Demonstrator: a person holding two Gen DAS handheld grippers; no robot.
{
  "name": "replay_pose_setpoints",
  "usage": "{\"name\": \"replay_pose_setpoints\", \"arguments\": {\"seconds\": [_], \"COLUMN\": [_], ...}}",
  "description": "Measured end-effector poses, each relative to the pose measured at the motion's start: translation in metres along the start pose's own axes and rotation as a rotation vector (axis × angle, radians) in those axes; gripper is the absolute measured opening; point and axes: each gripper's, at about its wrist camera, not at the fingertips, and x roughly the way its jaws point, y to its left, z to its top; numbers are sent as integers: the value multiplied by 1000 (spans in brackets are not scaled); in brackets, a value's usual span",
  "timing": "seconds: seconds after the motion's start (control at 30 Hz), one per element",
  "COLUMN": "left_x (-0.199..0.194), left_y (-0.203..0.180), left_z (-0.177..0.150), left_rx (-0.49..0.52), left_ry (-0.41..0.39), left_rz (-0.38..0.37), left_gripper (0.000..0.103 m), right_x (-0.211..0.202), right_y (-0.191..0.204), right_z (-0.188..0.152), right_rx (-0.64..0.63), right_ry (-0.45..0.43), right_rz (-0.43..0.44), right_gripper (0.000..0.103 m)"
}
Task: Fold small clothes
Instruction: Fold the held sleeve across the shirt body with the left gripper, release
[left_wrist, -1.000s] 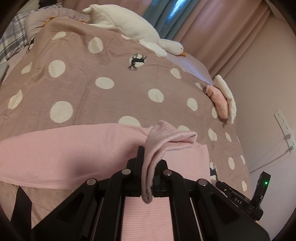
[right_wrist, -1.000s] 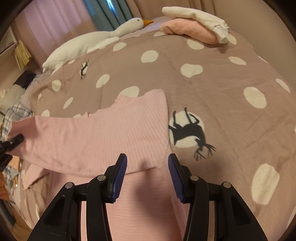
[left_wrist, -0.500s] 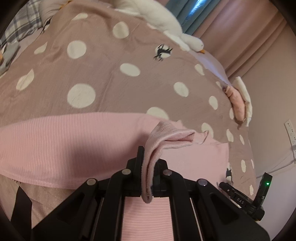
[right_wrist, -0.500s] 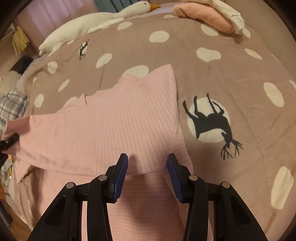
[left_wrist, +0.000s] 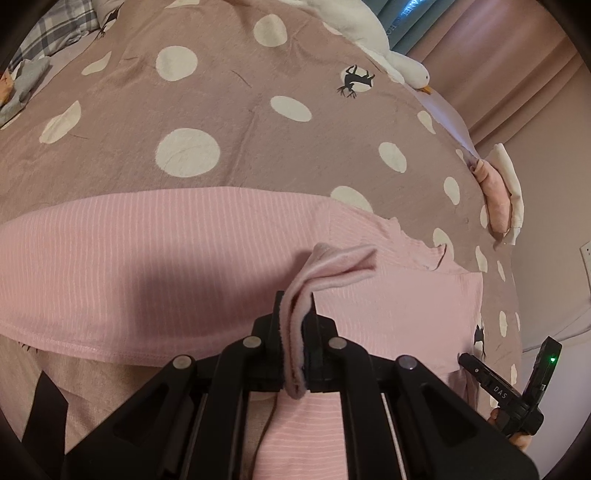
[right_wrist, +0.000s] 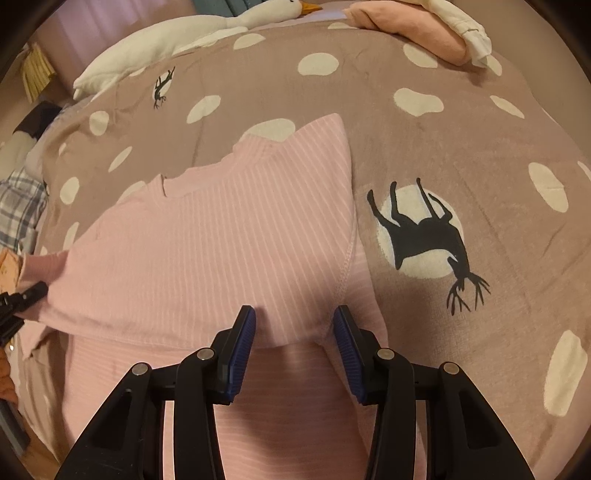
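A: What lies around the work?

B: A mauve bedspread (right_wrist: 424, 147) with cream dots and black deer prints covers the bed. A long white goose plush (right_wrist: 207, 35) lies along its far edge, and a folded peach garment (right_wrist: 413, 31) with a white one (right_wrist: 461, 22) on top sits in the far right corner. Plaid bedding (left_wrist: 55, 27) shows at the far left. None of these lies on the shirt.

A: And the shirt itself?

B: The pink striped shirt (right_wrist: 221, 240) lies spread on the bedspread near the front edge, neckline away from the cameras. One sleeve is folded across the body, and its stitched seam runs down toward the right gripper.

A: What is the left gripper doing?

B: The left gripper (left_wrist: 295, 325) is clenched on the sleeve cuff (left_wrist: 332, 269). The cuff stands bunched up out of the jaws and a short end hangs below them, over the flat part of the shirt.

A: And the right one?

B: The right gripper (right_wrist: 295, 332) is partly spread, blue pads (right_wrist: 242, 347) apart, holding nothing. Its tips sit low over the folded sleeve's lower edge; I cannot tell whether they touch the cloth. From the left wrist view it appears at the shirt's right side.
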Motion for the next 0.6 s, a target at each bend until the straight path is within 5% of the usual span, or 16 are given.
{"name": "replay_pose_setpoints", "arguments": {"seconds": [0.6], "left_x": [11], "left_y": [23], "left_z": [-11], "left_rx": [-12], "left_ry": [31], "left_rz": [74], "left_gripper": [11], "right_x": [2], "right_y": [4], "right_z": [-1], "right_rx": [-10], "right_ry": [-3], "right_rz": [-28], "right_gripper": [46]}}
